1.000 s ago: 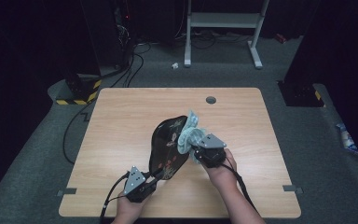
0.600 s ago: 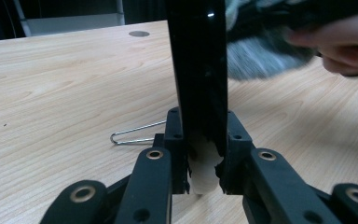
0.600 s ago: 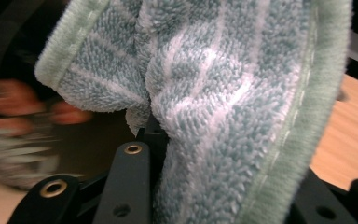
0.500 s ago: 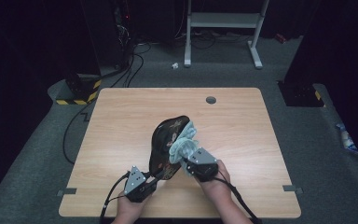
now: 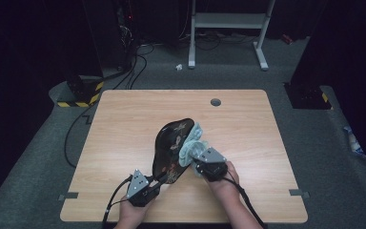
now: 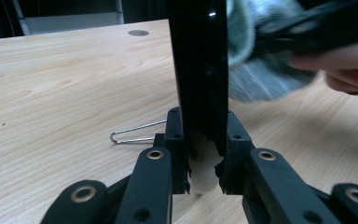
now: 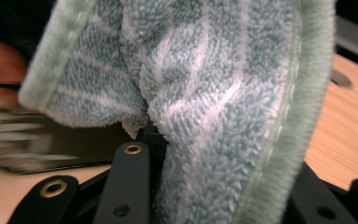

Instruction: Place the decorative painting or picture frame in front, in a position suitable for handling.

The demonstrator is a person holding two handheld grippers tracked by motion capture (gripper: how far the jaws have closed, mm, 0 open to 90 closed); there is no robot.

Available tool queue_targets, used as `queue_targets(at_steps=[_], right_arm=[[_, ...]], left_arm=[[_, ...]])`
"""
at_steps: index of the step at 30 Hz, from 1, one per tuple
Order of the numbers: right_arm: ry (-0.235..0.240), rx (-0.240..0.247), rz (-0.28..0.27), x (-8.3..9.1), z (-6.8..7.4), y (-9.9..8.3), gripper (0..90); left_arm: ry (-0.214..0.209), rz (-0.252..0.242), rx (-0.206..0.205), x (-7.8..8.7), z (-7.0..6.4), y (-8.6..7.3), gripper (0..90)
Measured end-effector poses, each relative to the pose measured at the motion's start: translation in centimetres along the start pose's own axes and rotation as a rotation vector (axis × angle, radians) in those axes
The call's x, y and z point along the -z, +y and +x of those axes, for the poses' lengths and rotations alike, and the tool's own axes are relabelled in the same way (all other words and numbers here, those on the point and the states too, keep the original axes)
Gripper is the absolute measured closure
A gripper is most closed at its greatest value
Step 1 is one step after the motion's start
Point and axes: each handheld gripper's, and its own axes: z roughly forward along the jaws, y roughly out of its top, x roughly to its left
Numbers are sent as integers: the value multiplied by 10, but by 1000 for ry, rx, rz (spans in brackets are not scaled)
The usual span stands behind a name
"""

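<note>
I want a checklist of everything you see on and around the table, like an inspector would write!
Surface: light wooden table with a round hole near its far edge.
Job's things: black tray with a painted face, held tilted up on edge; blue-green towel pressed against it.
Clutter: a bent wire clip on the table.
Grippers: left claw shut on the tray's edge; right claw shut on the towel.
Cables: one trails from each claw; more lie on the floor beyond the table.
Surroundings: grey carpet, white frame, yellow-black striped base, dark room.
</note>
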Motion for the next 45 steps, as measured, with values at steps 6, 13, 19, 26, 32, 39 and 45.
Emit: queue_targets(at_steps=[6, 13, 19, 26, 32, 39, 45], right_arm=[[-1, -37, 45, -9, -11, -5, 661], [49, 20, 52, 0, 14, -9, 661], [110, 95, 73, 7, 48, -16, 664], [107, 97, 97, 6, 46, -20, 664], [35, 25, 96, -5, 8, -10, 663], [-24, -24, 107, -12, -24, 3, 664], [6, -9, 151, -17, -12, -8, 667]], left_arm=[[1, 0, -1, 0, 0, 0, 769], [6, 2, 0, 0, -1, 0, 770], [0, 2, 1, 0, 0, 0, 769], [-5, 2, -1, 0, 0, 0, 773], [-5, 4, 5, 0, 1, 0, 771], [-6, 1, 9, 0, 1, 0, 771], [-6, 1, 16, -1, 0, 0, 768]])
